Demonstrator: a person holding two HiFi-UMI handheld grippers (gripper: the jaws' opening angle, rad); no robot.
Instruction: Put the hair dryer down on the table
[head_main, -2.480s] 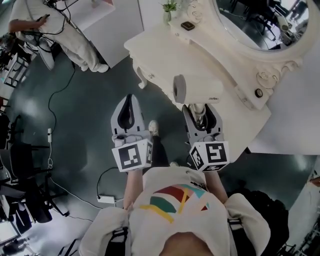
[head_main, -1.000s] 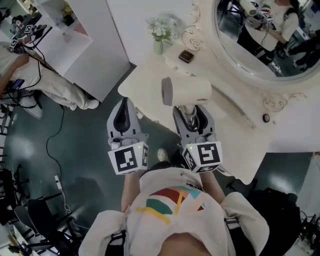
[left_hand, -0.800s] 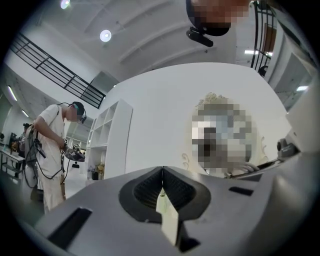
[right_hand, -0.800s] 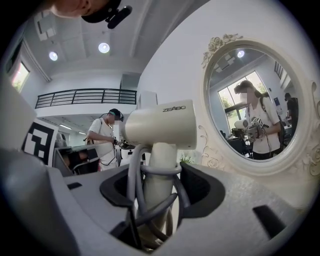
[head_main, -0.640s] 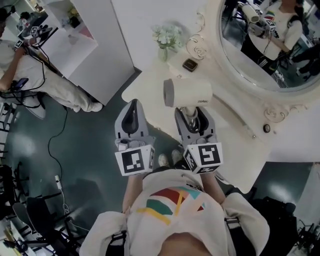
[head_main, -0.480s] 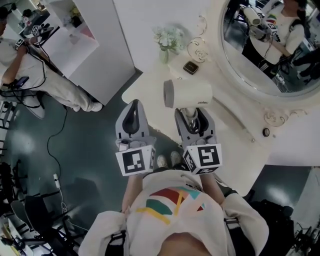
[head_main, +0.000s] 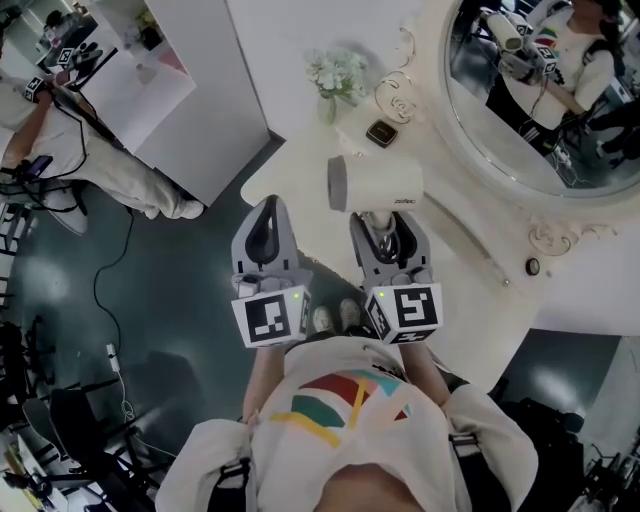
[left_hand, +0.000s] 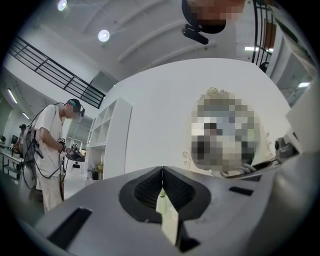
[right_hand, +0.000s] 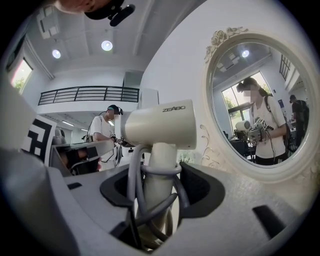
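A cream hair dryer (head_main: 378, 184) (right_hand: 160, 131) hangs above the white dressing table (head_main: 300, 170), its barrel lying crosswise and its nozzle end pointing left. Its handle (right_hand: 157, 185), wound with grey cord, points down between the jaws of my right gripper (head_main: 388, 232) (right_hand: 156, 187), which is shut on the handle. My left gripper (head_main: 263, 228) (left_hand: 162, 187) floats to the left of it, over the table's near edge and the dark floor, jaws shut with nothing between them.
An oval mirror (head_main: 545, 90) in an ornate white frame stands at the back right of the table. A small vase of pale flowers (head_main: 332, 78) and a small dark box (head_main: 379, 134) sit at the table's far side. A person (head_main: 90, 150) stands at the left by white shelves.
Over the earlier frames the view swung from the floor up onto the table. In the last second both grippers and the dryer have barely shifted; the right grip is unchanged.
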